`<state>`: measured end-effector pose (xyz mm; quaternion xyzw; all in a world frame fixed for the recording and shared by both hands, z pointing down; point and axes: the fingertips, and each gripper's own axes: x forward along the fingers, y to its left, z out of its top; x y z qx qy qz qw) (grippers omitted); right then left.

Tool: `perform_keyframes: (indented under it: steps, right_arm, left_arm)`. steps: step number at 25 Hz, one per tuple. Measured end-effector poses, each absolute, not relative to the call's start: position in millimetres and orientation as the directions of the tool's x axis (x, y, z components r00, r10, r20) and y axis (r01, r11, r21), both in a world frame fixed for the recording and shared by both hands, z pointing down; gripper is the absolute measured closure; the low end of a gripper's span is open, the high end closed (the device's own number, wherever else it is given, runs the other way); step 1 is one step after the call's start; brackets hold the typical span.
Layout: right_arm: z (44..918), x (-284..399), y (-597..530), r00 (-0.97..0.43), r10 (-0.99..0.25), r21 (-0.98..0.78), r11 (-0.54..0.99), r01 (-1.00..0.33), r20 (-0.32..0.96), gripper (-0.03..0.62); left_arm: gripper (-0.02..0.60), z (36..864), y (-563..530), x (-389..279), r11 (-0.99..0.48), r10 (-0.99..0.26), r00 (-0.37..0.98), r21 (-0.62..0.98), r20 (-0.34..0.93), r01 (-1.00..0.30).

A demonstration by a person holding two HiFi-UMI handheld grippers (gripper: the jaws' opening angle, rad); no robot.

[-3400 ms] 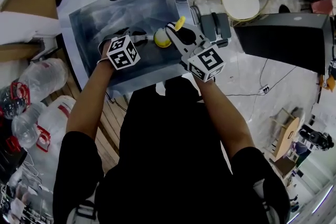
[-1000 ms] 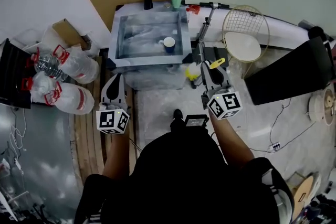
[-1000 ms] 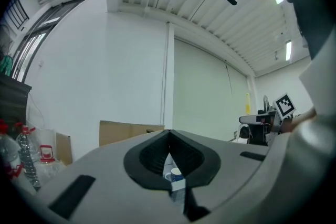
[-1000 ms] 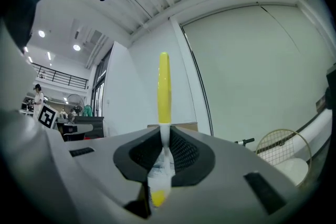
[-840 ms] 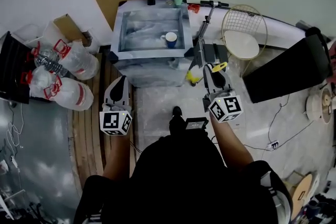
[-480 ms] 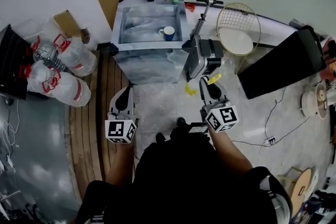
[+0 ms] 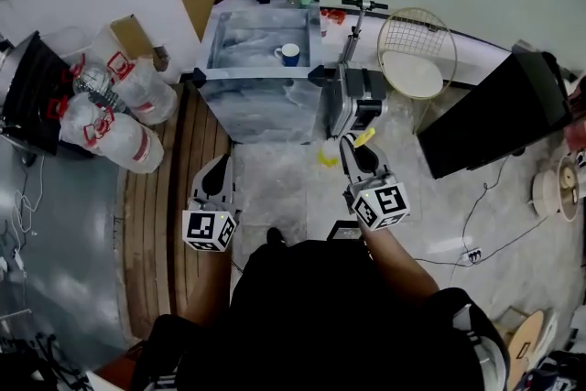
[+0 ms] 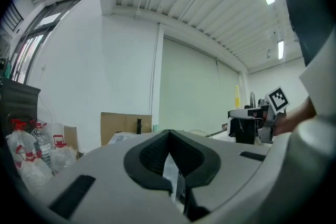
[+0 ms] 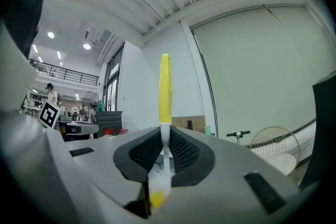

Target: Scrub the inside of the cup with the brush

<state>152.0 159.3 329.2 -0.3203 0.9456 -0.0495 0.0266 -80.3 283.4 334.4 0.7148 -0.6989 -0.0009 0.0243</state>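
Honestly, we stand well apart from the cup [image 7: 289, 55], left gripper [image 7: 214, 179] closed empty, and the brush [image 9: 165, 92], pinched by its thin handle in our right gripper [image 7: 353, 156], could twist loose.

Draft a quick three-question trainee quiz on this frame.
1. Multiple choice: the right gripper is shut on A) a sponge, B) the brush, C) nothing.
2. Where does the blue cup stand?
3. True or false: the left gripper has its jaws wide apart.
Key: 1 B. 2 In the sink, well away from both grippers. 3 False: its jaws are together, with nothing between them.
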Motion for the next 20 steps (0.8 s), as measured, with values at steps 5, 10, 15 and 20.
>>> perform_keyframes:
  steps: [5, 10, 15, 20]
  right_arm:
    - [335.0, 199.0, 169.8, -0.811, -0.585, -0.112, 0.807, -0.579, -0.021, 0.546]
    - [348.2, 248.3, 175.1, -0.807, -0.591, -0.13, 0.8, -0.586, 0.001, 0.546]
    - [365.7, 274.9, 190.2, -0.813, -0.582, -0.162, 0.799, -0.579, 0.036, 0.546]
    - [370.4, 283.6, 200.8, -0.832, -0.551, -0.146, 0.82, -0.553, 0.056, 0.546]
  left_arm:
    - [0.566, 347.3, 301.3, -38.1, 0.043, -0.998, -0.038, 0.076, 0.059, -0.996]
    - [0.566, 351.7, 321.9, -3.9, 0.071, -0.995, -0.065, 0.078, 0.073, -0.994]
    - [0.566, 373.0, 334.2, 27.3, 0.057, -0.992, -0.042, 0.128, 0.118, -0.99]
    - [0.566, 360.6, 326.3, 54.8, -0.013, -0.995, 0.024, 0.11, 0.097, -0.994]
